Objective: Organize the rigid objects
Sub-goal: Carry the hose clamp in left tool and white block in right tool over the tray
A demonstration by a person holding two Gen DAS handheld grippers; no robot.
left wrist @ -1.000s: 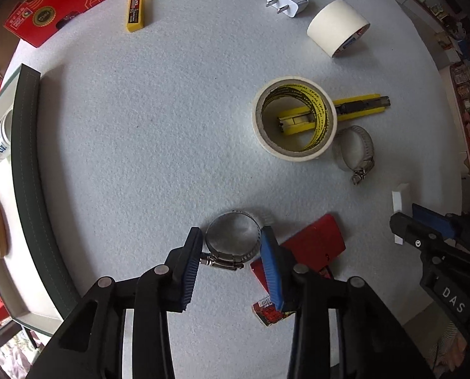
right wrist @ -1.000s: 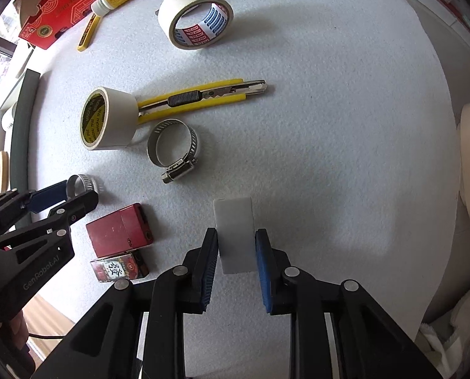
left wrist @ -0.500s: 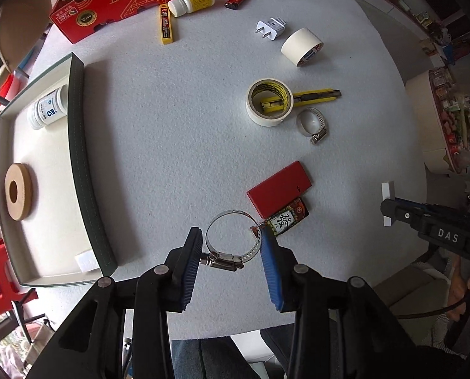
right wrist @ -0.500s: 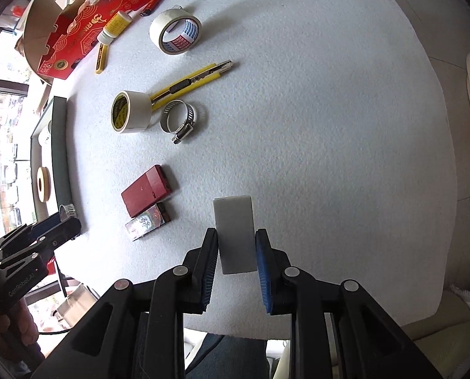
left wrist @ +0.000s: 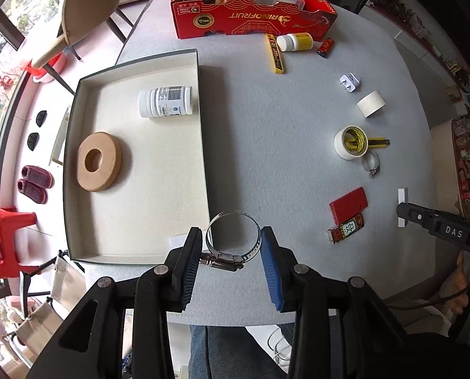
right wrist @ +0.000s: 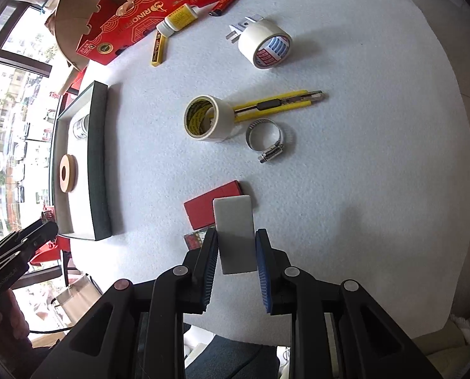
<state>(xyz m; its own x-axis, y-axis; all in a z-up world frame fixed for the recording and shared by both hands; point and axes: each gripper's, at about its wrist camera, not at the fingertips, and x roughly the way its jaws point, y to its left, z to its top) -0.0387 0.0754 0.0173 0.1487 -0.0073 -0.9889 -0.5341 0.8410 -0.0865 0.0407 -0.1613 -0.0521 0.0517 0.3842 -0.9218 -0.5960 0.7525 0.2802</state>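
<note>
Where windows glow, a grey table (left wrist: 282, 132) holds clutter.

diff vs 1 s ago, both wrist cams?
Left gripper lifted the hose clamp off the table and carried it toward the tray, now above its near corner. Right gripper raised the white block and shifted over the red box. Both grips unchanged; tapes, knives, second clamp and tray contents stayed put.

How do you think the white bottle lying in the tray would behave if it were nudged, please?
The white bottle lies on its side on the tray floor, so it would probably roll. The tray wall beside its base would likely stop it. It looks like rigid plastic, probably light.
</note>
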